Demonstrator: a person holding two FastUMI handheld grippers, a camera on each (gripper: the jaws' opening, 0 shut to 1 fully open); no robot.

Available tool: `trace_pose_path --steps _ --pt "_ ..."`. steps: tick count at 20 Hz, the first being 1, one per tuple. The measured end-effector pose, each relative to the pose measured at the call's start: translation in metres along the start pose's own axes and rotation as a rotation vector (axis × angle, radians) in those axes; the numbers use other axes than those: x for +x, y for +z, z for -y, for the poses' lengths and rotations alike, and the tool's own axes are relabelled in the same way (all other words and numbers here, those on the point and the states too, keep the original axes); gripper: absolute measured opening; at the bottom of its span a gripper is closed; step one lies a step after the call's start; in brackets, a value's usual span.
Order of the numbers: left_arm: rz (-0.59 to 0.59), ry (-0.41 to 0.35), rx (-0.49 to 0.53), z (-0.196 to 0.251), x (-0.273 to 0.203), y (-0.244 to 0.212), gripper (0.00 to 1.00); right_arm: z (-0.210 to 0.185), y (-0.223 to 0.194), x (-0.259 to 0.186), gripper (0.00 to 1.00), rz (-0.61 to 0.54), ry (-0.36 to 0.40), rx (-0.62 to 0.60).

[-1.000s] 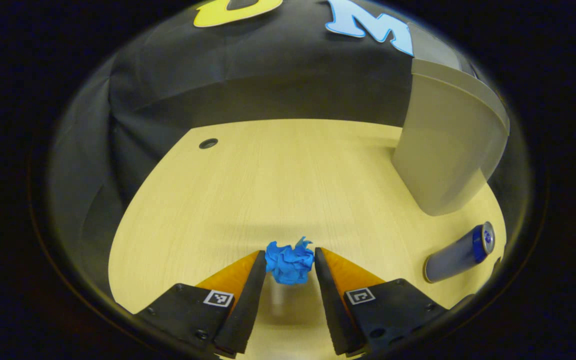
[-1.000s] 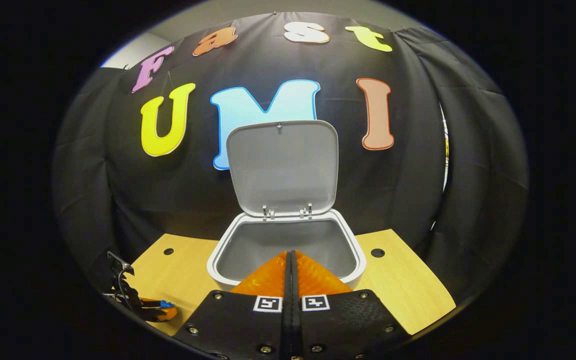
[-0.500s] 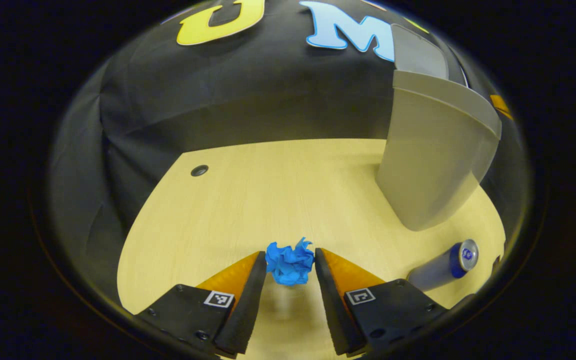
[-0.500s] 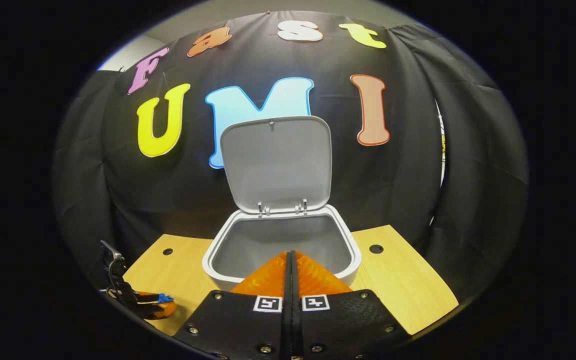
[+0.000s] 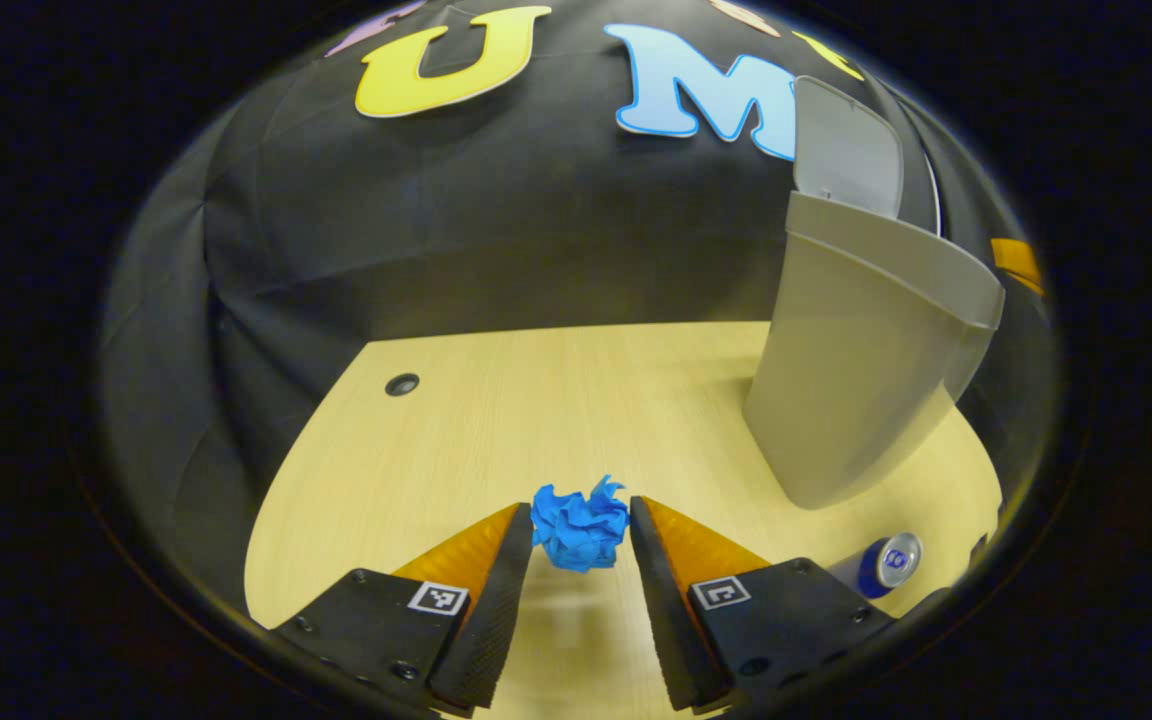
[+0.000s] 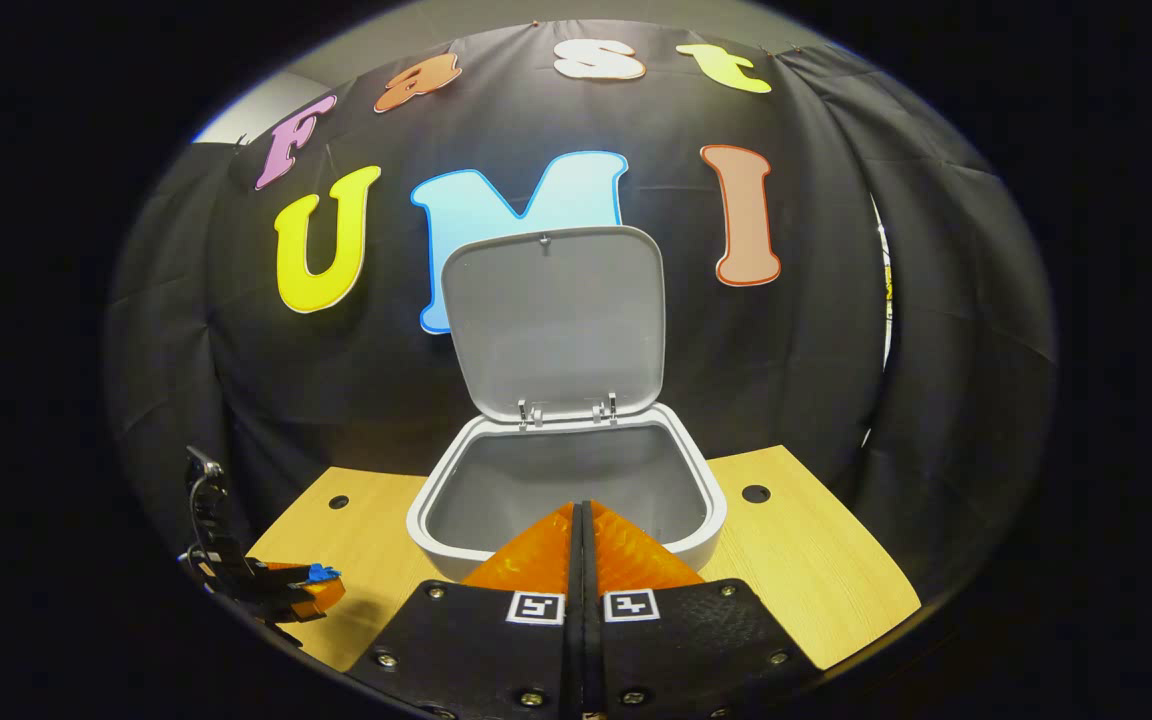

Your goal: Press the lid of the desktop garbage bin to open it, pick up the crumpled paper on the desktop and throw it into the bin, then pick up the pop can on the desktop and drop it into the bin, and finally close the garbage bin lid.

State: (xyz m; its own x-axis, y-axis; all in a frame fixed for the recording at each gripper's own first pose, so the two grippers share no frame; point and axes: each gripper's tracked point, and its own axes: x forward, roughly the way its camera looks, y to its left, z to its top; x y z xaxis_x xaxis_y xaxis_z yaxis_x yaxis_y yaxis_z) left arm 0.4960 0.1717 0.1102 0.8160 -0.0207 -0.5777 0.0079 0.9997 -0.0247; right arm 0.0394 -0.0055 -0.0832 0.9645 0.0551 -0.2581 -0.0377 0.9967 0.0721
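Left gripper (image 5: 581, 520) pinched the blue crumpled paper (image 5: 580, 524) between both fingers, lifted above the wooden desktop (image 5: 556, 400), left of the bin (image 5: 856, 370). Right gripper (image 6: 581, 530) had its fingers pressed together, empty, in front of the bin. Grey plastic bin stood with its lid (image 6: 554, 318) upright. Pop can (image 5: 881, 565) lay on its side near the bin's base, partly cut off, label unreadable.
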Motion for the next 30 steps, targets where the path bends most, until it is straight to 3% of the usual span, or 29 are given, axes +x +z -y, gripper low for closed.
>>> trace_pose_path --steps 2,3,10,12,15,18,29,30 --pt "0.037 -0.007 0.007 0.003 -0.004 0.020 0.70 -0.001 0.000 0.000 0.00 0.000 0.002 0.000" --pt "0.056 -0.012 0.011 0.005 -0.005 0.030 0.64 0.000 -0.001 0.000 0.00 0.000 0.003 0.001" --pt "0.171 -0.064 0.017 0.034 -0.023 0.091 0.70 0.001 0.000 -0.001 0.00 0.003 0.004 0.003" --pt "0.203 -0.082 0.023 0.044 -0.028 0.108 0.64 0.003 -0.001 -0.002 0.00 0.002 0.001 0.005" --pt "0.245 -0.107 0.031 0.058 -0.037 0.130 0.63 0.005 -0.003 -0.003 0.00 0.000 -0.002 0.008" --pt "0.285 -0.138 0.036 0.073 -0.043 0.152 0.69 0.007 -0.004 -0.004 0.00 -0.001 -0.007 0.011" --pt "0.365 -0.267 0.112 0.150 -0.050 0.196 0.68 0.018 -0.006 -0.004 0.00 -0.005 -0.029 0.026" --pt "0.374 -0.278 0.125 0.159 -0.051 0.199 0.63 0.019 -0.006 -0.005 0.00 -0.005 -0.032 0.028"
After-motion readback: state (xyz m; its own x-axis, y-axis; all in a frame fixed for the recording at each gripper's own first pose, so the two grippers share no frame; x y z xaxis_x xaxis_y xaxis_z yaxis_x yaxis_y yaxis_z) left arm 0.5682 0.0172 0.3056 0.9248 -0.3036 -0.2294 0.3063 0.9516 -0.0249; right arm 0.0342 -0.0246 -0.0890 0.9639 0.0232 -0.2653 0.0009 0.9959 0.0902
